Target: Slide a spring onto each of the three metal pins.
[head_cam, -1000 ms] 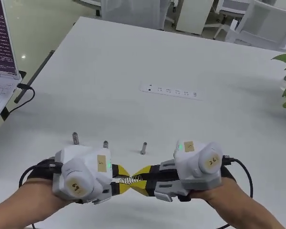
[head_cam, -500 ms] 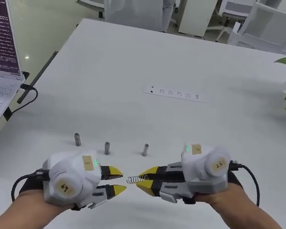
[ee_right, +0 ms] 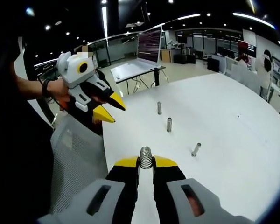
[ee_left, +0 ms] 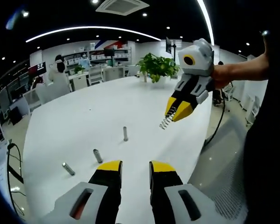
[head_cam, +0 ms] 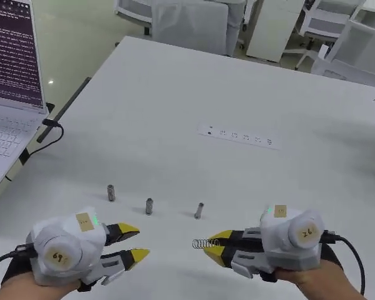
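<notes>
Three short metal pins stand in a row on the white table (head_cam: 175, 94): a left pin (head_cam: 110, 193), a middle pin (head_cam: 149, 206) and a right pin (head_cam: 199, 210). The left and middle ones look ribbed, as if coils sit around them; the right one looks bare. My right gripper (head_cam: 215, 245) is shut on one end of a small spring (head_cam: 202, 243), which sticks out level toward the left, in front of the right pin. In the right gripper view the spring (ee_right: 145, 156) stands between the jaws. My left gripper (head_cam: 141, 242) is open and holds nothing, a hand's width left of the spring.
An open laptop (head_cam: 12, 81) sits at the left edge with a black cable (head_cam: 50, 134) beside it. A white power strip (head_cam: 239, 135) lies mid-table beyond the pins. Chairs and white furniture (head_cam: 194, 22) stand past the far edge.
My left gripper has let go of the spring, opened and drawn back to the left. The spring stays in my right gripper, which has shifted slightly right. The head camera has moved too.
</notes>
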Tool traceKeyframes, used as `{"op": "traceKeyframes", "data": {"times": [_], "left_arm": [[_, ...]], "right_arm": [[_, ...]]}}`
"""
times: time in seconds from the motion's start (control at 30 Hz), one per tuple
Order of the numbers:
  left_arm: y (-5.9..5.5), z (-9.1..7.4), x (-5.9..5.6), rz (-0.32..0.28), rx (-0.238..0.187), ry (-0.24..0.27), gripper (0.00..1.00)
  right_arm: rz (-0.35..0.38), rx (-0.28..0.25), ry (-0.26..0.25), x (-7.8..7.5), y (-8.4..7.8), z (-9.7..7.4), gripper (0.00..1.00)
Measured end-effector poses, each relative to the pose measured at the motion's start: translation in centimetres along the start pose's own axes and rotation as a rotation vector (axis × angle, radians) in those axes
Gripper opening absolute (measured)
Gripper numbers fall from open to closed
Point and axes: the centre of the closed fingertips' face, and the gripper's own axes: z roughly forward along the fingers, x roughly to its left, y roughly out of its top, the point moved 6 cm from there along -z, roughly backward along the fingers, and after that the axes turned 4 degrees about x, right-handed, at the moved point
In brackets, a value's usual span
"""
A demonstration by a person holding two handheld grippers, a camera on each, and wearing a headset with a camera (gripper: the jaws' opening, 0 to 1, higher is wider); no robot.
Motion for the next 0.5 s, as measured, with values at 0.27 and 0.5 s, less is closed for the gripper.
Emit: {"op": "traceKeyframes", "data": {"times": [0.27, 0.5], "left_arm": [[-0.9, -1.6, 2.6, -0.12, -0.036, 0.121, 0.21], [-1.4, -2.3, 3.7, -0.165, -0.049, 0.174, 0.24]], "right_arm": [[-0.007, 0.042, -0.052, -3.4, 0.7, 0.0, 0.08], [-0.026, 0.075, -0.086, -6.2, 1.8, 0.3, 0.08]]}}
